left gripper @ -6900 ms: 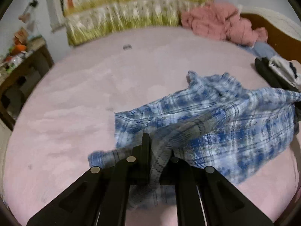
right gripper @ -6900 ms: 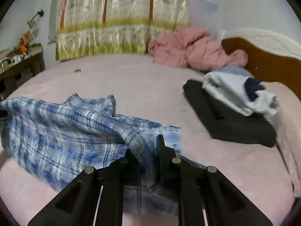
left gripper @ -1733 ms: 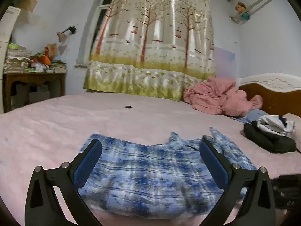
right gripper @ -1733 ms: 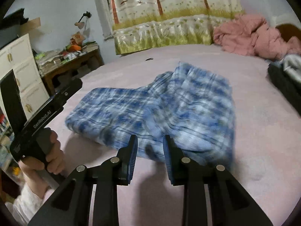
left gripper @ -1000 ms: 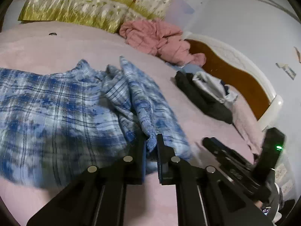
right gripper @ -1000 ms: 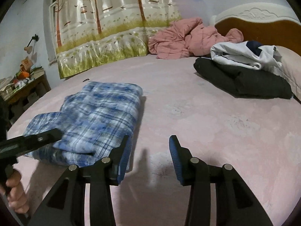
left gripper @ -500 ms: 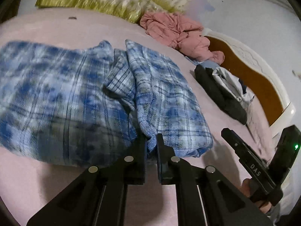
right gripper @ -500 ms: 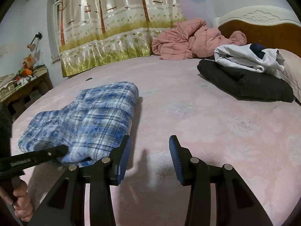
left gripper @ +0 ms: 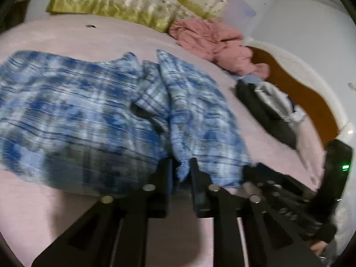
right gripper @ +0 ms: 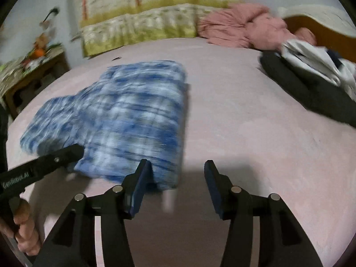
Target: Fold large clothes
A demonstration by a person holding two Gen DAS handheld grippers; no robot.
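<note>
Blue plaid shirt (left gripper: 93, 120) is seen folded on the pink bedspread (right gripper: 255, 138), blurred by motion. Its near edge hangs between the left gripper (left gripper: 180, 173) jaws, which have just been opening — whether the pads press it cannot be told. The right gripper (right gripper: 178, 180) is spread, empty, just right of the shirt's corner.

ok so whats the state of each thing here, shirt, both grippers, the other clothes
plaid shirt: folded, flat on bed
left gripper: jaws just opening, shirt edge between them
right gripper: open, empty, jaws just widening
pink garment: crumpled, unfolded
dark and white clothes: piled
</note>
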